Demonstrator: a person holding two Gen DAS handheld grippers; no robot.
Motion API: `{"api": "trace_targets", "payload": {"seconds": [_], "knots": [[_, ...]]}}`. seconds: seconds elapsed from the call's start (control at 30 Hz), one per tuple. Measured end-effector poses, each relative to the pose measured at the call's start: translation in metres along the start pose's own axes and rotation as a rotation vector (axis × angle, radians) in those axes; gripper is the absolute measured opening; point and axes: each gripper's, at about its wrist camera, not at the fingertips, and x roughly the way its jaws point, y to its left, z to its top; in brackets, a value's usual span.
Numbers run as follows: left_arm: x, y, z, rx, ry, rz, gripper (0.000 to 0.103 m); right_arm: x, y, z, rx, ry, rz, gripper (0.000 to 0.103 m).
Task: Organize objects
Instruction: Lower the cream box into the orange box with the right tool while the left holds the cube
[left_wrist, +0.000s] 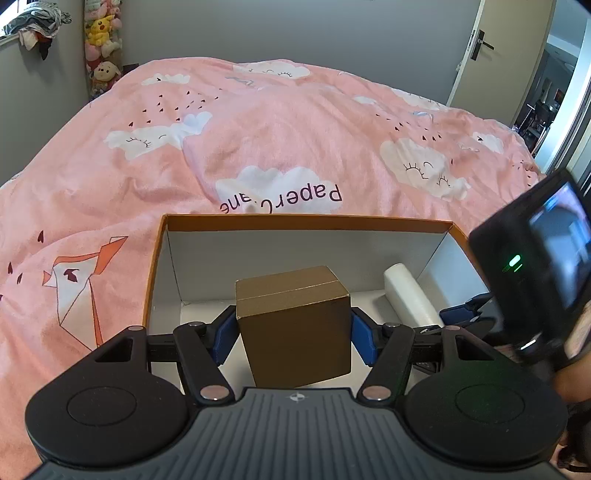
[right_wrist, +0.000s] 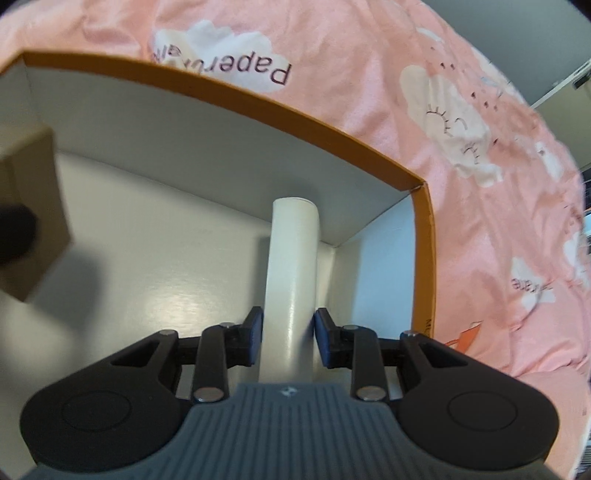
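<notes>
An orange box with a white inside (left_wrist: 306, 220) lies on the pink bed. My left gripper (left_wrist: 293, 332) is shut on a small brown cardboard box (left_wrist: 295, 325) and holds it inside the orange box. My right gripper (right_wrist: 288, 339) is shut on a white cylinder (right_wrist: 291, 266) near the orange box's right wall (right_wrist: 423, 258). The white cylinder also shows in the left wrist view (left_wrist: 410, 299), with the right gripper's body (left_wrist: 535, 258) above it. The brown box shows blurred at the left edge of the right wrist view (right_wrist: 33, 210).
The pink duvet with cloud prints (left_wrist: 277, 122) spreads around the orange box. Plush toys (left_wrist: 101, 40) hang in the far left corner. An open door (left_wrist: 480, 48) stands at the far right.
</notes>
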Motion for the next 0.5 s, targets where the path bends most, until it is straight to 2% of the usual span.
{"api": "trace_targets", "payload": {"seconds": [0.07,0.27,0.37,0.5], "knots": [[0.000,0.000,0.000,0.004,0.001,-0.002,0.073,-0.007,-0.003,0.001,0.019,-0.004,0.054,0.035],[0.003,0.000,-0.002,0.009,0.013,0.004,0.073,-0.016,-0.007,-0.001,0.058,0.033,0.249,0.035],[0.003,0.001,-0.002,0.006,0.021,-0.005,0.073,-0.012,-0.007,-0.006,0.073,0.053,0.297,0.034],[0.005,0.002,-0.001,0.034,0.020,0.005,0.073,-0.015,-0.014,-0.006,0.089,0.046,0.383,0.024]]}}
